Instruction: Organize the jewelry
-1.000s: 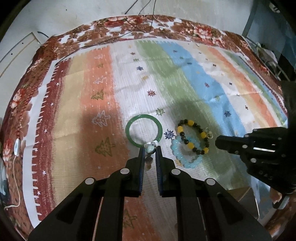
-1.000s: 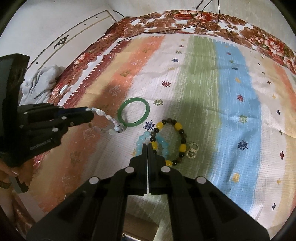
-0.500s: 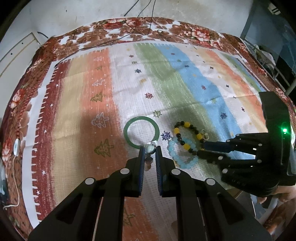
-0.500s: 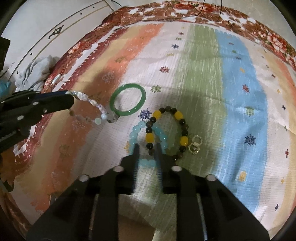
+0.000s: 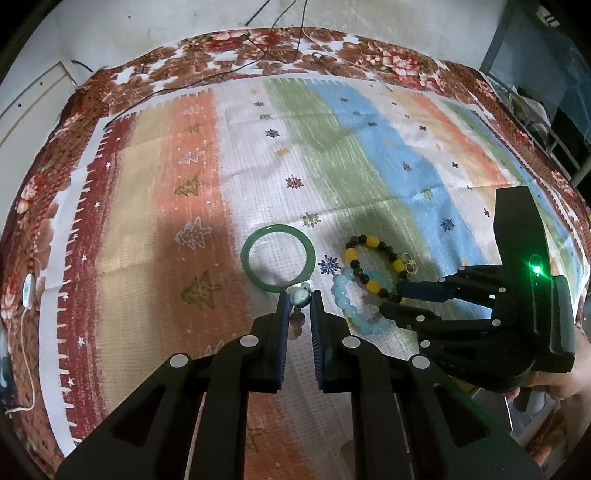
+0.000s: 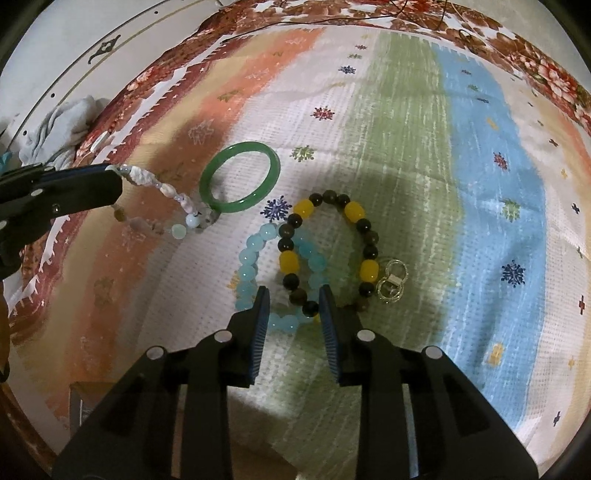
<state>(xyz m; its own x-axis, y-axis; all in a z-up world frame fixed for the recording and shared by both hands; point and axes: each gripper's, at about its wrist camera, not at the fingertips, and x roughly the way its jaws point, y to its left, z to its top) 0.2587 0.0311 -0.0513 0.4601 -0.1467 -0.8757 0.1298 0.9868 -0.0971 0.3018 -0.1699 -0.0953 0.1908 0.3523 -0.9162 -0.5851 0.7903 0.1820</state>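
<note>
My left gripper (image 5: 299,297) is shut on a pale mixed-bead bracelet (image 6: 162,192), which hangs from its tip and trails down beside a green bangle (image 5: 277,258) on the striped cloth. My right gripper (image 6: 293,295) is open, its fingers low on either side of where a light-blue bead bracelet (image 6: 255,266) and a black-and-yellow bead bracelet (image 6: 325,251) overlap. A pair of small silver rings (image 6: 392,282) lies just right of them. The right gripper also shows in the left wrist view (image 5: 393,301).
A striped cloth with tree and snowflake motifs (image 5: 184,184) covers a floral-edged table (image 5: 258,40). Cables (image 5: 280,22) run along the far edge. A grey rag (image 6: 59,122) lies on the floor to the left.
My right gripper has opened and moved forward and down over the overlapping blue and black-and-yellow bracelets. My left gripper has stayed shut on the pale bracelet, almost still.
</note>
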